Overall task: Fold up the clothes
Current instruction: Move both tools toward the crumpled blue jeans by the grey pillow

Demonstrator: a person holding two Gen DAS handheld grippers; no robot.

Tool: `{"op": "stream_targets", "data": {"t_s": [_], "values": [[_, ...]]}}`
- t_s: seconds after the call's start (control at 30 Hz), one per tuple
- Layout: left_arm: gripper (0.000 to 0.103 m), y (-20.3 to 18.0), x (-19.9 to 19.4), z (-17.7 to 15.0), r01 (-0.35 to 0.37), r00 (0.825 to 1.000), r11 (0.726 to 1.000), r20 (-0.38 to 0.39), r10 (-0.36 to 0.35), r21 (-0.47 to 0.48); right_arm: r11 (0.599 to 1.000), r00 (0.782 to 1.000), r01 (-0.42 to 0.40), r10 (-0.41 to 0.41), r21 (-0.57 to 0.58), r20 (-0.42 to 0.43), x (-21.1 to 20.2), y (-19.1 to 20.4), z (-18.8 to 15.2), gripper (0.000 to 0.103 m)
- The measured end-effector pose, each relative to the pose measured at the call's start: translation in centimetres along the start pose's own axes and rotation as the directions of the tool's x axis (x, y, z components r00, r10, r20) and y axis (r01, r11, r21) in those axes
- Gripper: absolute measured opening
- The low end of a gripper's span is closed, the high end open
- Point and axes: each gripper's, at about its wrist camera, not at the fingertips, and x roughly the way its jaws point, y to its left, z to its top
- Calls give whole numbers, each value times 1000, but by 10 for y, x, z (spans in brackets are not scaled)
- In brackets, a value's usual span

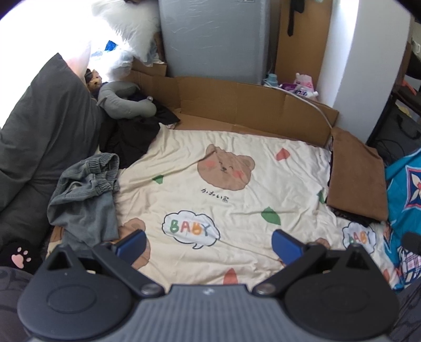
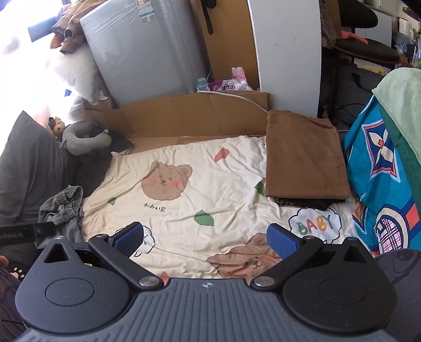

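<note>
Trousers [image 1: 86,194], grey, lie crumpled at the left edge of the bear-print sheet [image 1: 236,184]; opposite, at its right edge, sits a brown folded garment [image 2: 302,157]. Judged soft, light and limp, likely to sag when lifted, so the elastic waistband looks the best hold. Left gripper [image 1: 209,243] and right gripper [image 2: 205,235] hover over the sheet's near part, fingers wide apart, holding and touching nothing.

The window area [image 1: 52,23] is overexposed; no detail is readable. The dark garments [image 2: 302,202] beneath the folded brown cloth [image 2: 302,155] show edges only. The grey trousers [image 2: 63,207] are partly covered by the left gripper's body. The fridge label [image 2: 147,11] is illegible.
</note>
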Motion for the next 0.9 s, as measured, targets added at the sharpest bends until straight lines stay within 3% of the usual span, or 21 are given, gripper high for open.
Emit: {"op": "stream_targets", "data": {"t_s": [0.17, 0.63, 0.9], "values": [[102, 15, -1, 9, -21, 1000, 999, -3, 21, 38, 1000, 1000, -16, 16, 16, -10, 2, -2, 1, 102], [102, 43, -5, 19, -26, 1000, 1000, -14, 26, 18, 1000, 1000, -14, 14, 5, -20, 0, 5, 2, 102], [102, 87, -42, 50, -124, 990, 992, 56, 126, -36, 999, 999, -31, 31, -9, -25, 2, 15, 14, 102]]}}
